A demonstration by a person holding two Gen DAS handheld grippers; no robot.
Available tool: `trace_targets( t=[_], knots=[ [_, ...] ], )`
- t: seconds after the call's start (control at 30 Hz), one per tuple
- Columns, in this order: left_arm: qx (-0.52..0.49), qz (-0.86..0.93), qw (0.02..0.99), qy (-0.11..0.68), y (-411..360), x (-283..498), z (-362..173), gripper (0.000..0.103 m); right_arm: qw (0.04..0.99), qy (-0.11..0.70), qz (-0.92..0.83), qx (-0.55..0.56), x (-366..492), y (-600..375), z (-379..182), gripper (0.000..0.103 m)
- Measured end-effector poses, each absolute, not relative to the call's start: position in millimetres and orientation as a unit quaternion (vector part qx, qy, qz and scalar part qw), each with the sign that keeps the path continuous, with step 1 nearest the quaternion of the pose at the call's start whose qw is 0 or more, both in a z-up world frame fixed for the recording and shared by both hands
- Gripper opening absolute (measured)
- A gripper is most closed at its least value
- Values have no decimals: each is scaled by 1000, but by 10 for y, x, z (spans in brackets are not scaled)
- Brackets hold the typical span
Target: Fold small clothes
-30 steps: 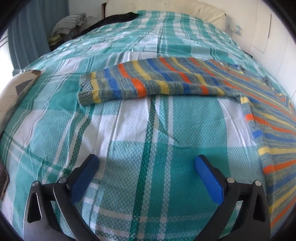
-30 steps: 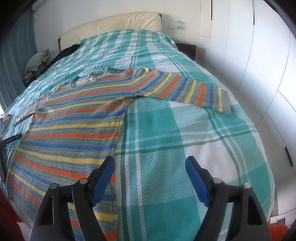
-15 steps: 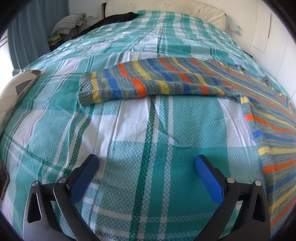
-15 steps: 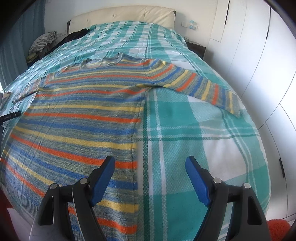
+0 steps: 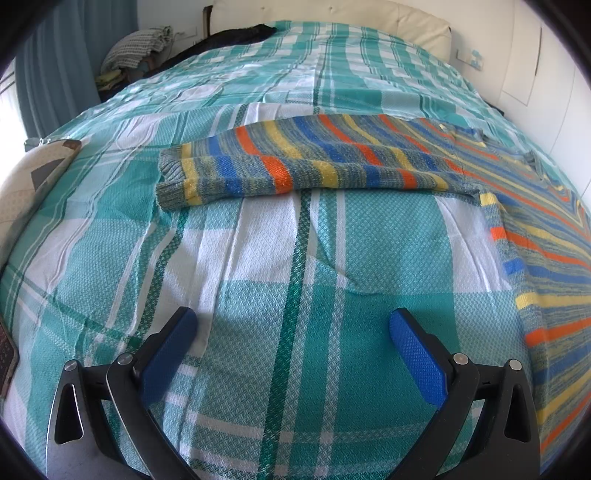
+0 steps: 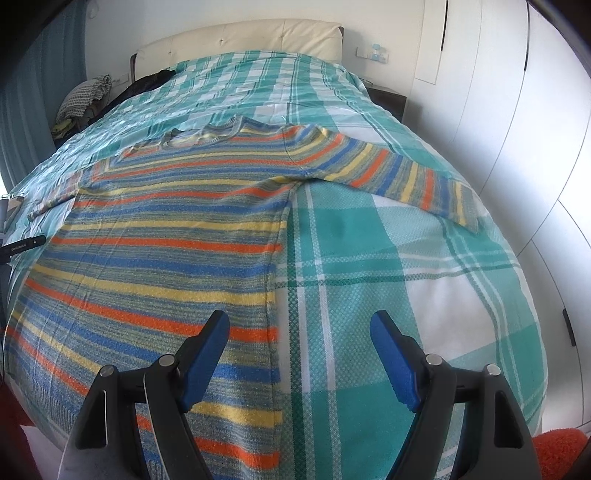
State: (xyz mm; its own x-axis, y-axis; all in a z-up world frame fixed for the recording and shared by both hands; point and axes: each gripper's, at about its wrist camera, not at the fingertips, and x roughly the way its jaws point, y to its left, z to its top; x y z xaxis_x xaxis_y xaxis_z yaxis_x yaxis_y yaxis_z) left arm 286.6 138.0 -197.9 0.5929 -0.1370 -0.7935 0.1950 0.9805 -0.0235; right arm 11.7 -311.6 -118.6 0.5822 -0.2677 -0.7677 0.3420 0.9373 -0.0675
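Observation:
A striped sweater in orange, blue, yellow and grey lies flat on the bed, both sleeves spread out. Its left sleeve stretches across the left wrist view, with the body at the right edge. Its right sleeve reaches toward the bed's right side. My left gripper is open and empty above bare bedspread, short of the left sleeve. My right gripper is open and empty; its left finger is over the sweater's right side edge near the hem.
The bed has a teal and white plaid bedspread and a cream headboard. Folded clothes and a dark garment lie at the far left. White wardrobe doors stand close on the right. A cushion sits at the left.
The right gripper has shifted left and closer over the sweater, so the sweater body now fills more of its view. The left gripper has barely moved.

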Motion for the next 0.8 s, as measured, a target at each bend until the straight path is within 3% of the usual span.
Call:
trace_targets(
  t=[0.8],
  knots=[
    [33,-93,892,441,1374,2865,-1981,103,894,402,-172,98,42,-3320,-1200,78]
  ],
)
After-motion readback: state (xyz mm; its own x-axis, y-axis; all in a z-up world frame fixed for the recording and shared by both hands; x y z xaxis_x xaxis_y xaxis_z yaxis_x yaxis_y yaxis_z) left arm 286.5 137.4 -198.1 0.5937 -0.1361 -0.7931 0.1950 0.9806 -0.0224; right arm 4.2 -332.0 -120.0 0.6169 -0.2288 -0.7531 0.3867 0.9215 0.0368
